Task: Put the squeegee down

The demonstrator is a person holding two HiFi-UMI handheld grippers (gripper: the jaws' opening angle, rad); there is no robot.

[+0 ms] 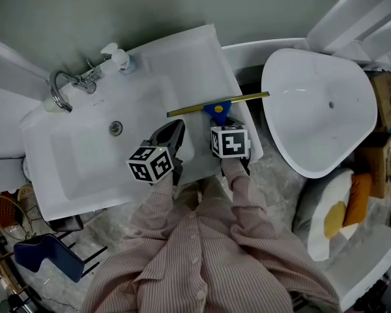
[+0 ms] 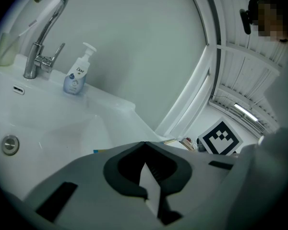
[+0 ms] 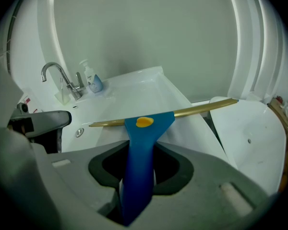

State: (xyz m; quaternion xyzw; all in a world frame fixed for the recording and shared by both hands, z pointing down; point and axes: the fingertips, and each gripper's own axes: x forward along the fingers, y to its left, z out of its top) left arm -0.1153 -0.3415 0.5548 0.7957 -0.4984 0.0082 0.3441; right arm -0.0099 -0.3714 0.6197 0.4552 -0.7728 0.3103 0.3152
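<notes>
Squeegee sits in my right gripper. In the right gripper view the two jaws pinch its blue handle from either side, and the handle runs straight out between them to the yellow button and the brass-coloured blade bar.

From the head view, the blade lies crosswise over the right end of the white sink unit, on the flat part to the right of the basin. Its left tip is near the basin's edge. Its right tip reaches past the unit's right edge toward the white bathtub. I cannot tell whether the blade touches the sink top or hangs just over it.

My left gripper is just beside the right one, over the front right part of the basin. In its own view the jaws are pressed together at the tips with nothing between them.

At the back left corner of the unit stands the chrome faucet. A soap pump bottle is near it, along the back edge.
</notes>
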